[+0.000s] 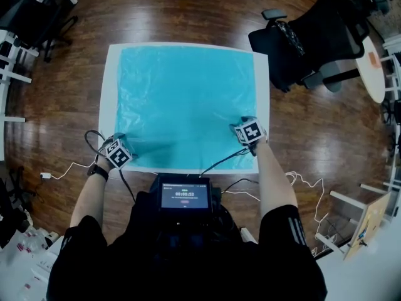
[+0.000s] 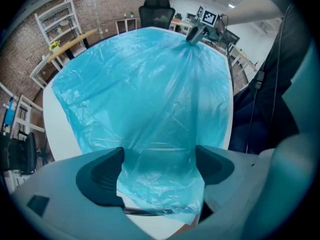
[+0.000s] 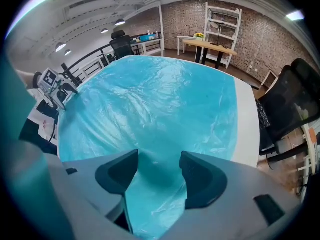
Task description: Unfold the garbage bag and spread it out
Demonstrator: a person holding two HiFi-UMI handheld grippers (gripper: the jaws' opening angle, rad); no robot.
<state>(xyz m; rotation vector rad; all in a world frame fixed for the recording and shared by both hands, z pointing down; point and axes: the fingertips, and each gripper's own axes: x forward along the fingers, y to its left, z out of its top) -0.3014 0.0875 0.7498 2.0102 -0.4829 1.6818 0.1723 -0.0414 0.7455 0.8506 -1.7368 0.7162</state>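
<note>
Wood-floored workroom; white tabletop (image 1: 261, 93) nearly covered by the blue garbage bag (image 1: 185, 102), already unfolded and lying flat. Left gripper (image 2: 159, 153) and right gripper (image 3: 159, 156) are set at its near corners, fingers apart, film lying between them unclamped. Remaining wrinkles are best drawn outward evenly, once the film is gripped.

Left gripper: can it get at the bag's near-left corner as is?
Likely yes. The left gripper sits at that corner of the bag on the table, jaws apart, with the film between them. Nothing else covers it.
</note>
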